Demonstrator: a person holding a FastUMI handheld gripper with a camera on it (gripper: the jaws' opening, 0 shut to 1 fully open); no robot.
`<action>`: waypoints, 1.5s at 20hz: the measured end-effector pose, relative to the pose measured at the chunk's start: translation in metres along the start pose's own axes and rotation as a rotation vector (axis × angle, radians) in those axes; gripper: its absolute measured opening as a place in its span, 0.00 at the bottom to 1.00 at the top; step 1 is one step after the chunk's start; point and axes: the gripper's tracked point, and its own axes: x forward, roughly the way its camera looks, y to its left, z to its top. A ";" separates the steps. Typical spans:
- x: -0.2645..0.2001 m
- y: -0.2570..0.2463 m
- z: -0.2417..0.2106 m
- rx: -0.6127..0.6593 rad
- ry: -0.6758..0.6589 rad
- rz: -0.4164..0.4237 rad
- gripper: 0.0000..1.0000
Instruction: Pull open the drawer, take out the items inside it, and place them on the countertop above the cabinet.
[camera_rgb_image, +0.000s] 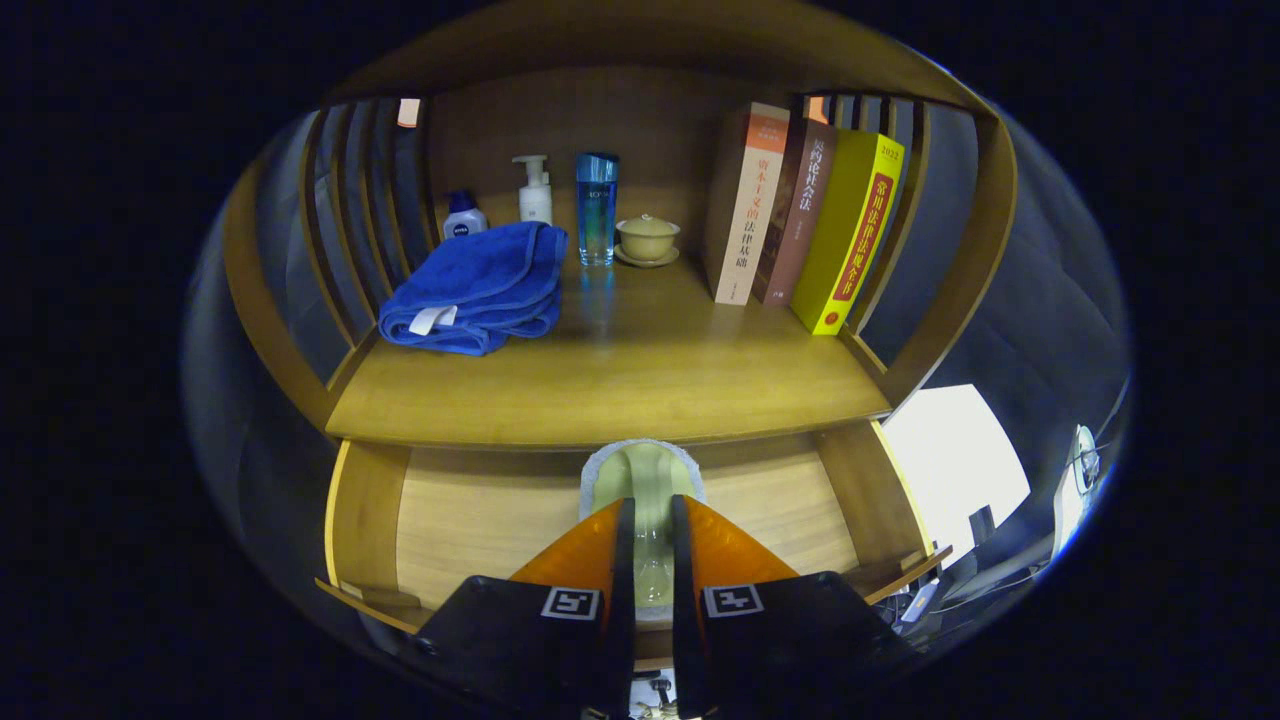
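Note:
The wooden drawer under the countertop stands pulled open, and its bare floor shows on both sides of my fingers. My gripper is over the drawer, shut on a pale green sponge with a grey rim. The sponge stands on edge between the two fingers. Its far end sticks out beyond the fingertips and reaches the countertop's front edge. Whether the sponge touches the drawer floor is hidden by the fingers.
On the countertop lie a folded blue towel at the left, a small bottle, a pump bottle, a tall blue bottle and a lidded cup behind. Three books lean at the right. Slatted side walls enclose the shelf.

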 end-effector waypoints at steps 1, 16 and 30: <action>-0.003 0.000 0.003 -0.001 -0.002 0.002 0.24; 0.013 0.011 0.064 -0.012 -0.080 -0.008 0.24; 0.074 -0.004 0.110 0.007 -0.134 -0.059 0.24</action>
